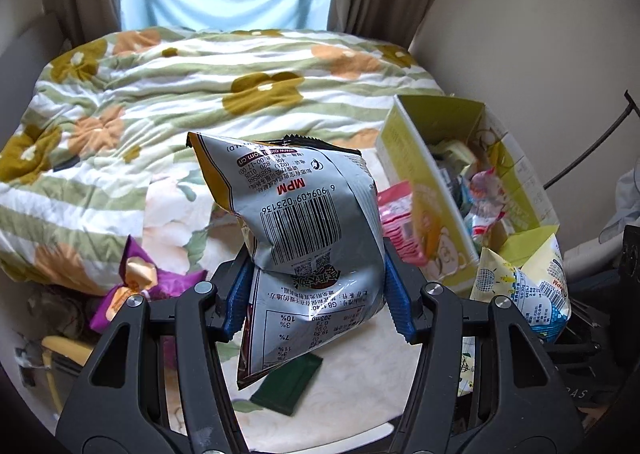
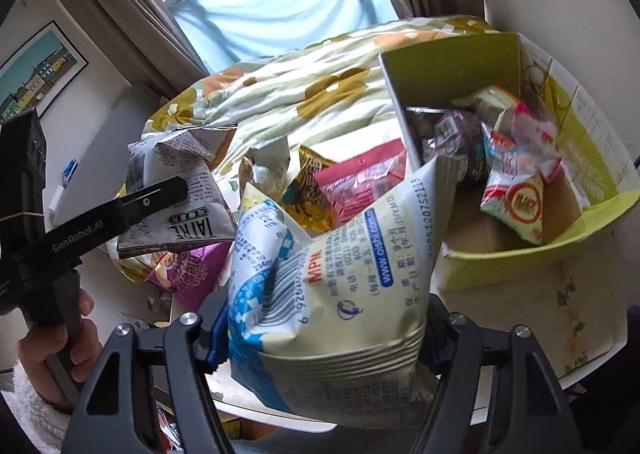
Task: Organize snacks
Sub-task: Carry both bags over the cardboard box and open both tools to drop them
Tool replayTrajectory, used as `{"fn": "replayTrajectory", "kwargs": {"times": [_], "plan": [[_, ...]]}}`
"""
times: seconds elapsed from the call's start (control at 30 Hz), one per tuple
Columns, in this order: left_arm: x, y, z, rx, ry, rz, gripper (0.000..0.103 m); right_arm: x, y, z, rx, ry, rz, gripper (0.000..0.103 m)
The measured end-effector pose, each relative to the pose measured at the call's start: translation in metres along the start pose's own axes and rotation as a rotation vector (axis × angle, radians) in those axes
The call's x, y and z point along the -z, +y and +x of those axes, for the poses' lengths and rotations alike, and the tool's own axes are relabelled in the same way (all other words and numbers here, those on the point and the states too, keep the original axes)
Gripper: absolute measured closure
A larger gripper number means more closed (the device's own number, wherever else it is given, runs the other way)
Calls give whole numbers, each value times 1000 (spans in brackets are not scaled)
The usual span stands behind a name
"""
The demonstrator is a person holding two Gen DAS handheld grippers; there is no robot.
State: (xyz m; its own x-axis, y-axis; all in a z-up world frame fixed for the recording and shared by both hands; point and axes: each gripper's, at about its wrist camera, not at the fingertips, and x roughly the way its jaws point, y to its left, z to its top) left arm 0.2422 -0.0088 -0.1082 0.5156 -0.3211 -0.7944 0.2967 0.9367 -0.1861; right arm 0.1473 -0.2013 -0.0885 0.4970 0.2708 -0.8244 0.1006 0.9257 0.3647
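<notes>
- We saw the flowered quilt [image 1: 160, 94] on the bed in both views, behind the white tabletop [image 2: 580, 314].
- Only our right wrist view looked deep into the green box [image 2: 600, 158], with small packets lying inside, and caught a hand [image 2: 60, 350] gripping the left handle.
- Our left tool [image 1: 316, 294] was clamped on the silver snack bag [image 1: 304, 214], held above the tabletop.
- Our right tool [image 2: 320, 342] pinched the pale blue-checked bag [image 2: 360, 294] just beside the box.
- Only the left wrist view showed the dark green bar [image 1: 288, 382].
</notes>
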Motion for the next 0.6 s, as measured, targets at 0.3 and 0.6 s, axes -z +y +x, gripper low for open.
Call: {"fn": "replayTrajectory", "kwargs": {"times": [0.3,0.6], "plan": [[-39,-92,8,69,-53,-7,49,-53,-70,-51,30,-86,-47,36],[-72,-171,71,73,-22,-22,49,-97,-145,-62,27,-86,-53,36]]}}
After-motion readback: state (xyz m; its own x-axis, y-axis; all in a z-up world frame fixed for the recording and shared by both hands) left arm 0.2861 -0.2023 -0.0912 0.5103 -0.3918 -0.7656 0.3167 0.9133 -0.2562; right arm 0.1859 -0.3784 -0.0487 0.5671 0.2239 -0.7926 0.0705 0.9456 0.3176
